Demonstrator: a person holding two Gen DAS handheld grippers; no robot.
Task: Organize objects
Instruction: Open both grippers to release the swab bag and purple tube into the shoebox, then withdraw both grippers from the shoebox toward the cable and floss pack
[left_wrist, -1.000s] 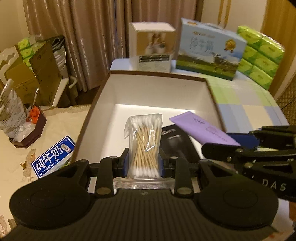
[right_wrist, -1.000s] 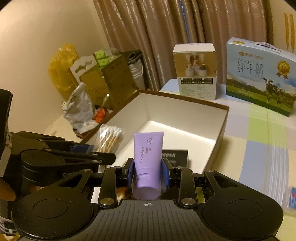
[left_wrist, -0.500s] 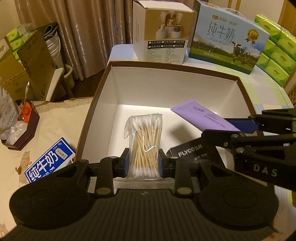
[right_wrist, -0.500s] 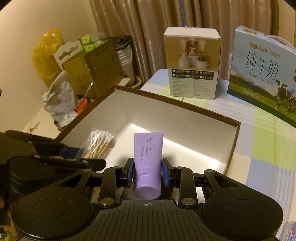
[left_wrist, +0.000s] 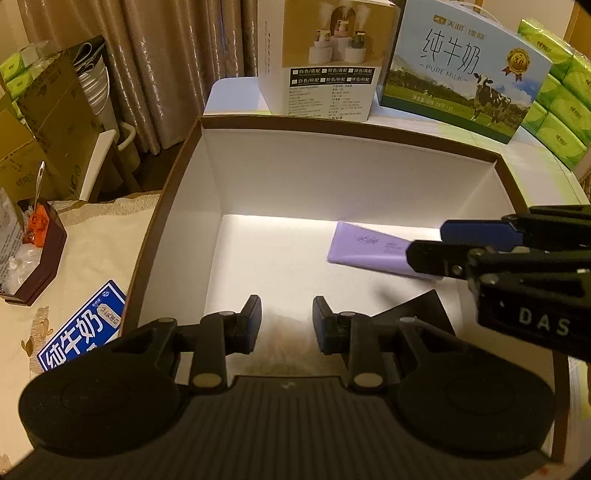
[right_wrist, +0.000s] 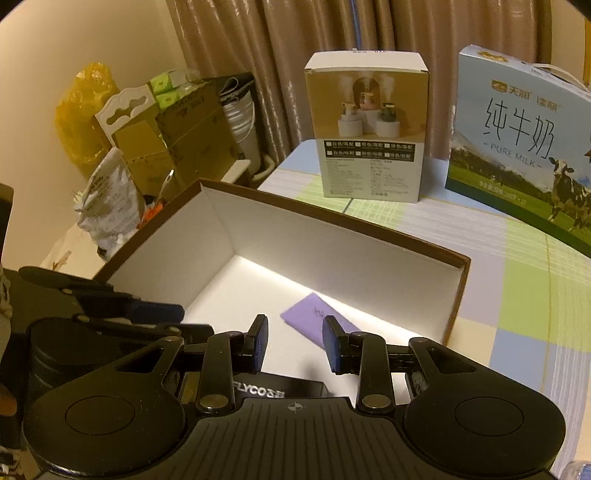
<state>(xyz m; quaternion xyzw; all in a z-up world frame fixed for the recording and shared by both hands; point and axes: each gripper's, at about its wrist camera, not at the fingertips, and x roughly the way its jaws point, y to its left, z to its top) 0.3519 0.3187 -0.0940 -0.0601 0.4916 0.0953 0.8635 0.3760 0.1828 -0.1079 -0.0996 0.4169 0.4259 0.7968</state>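
Both hand-held grippers (left_wrist: 286, 319) (right_wrist: 295, 341) slightly parted, empty, over box (left_wrist: 347, 127)

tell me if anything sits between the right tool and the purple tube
Nothing visible does. The purple tube lies on the white floor of the box, just past the tips of the right tool, whose jaws stand apart. The black box lies nearer, under the tool, not in the way.

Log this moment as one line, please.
left gripper: blurred thing between fingers, grip unclear | right gripper: open, empty | tube: lying in box
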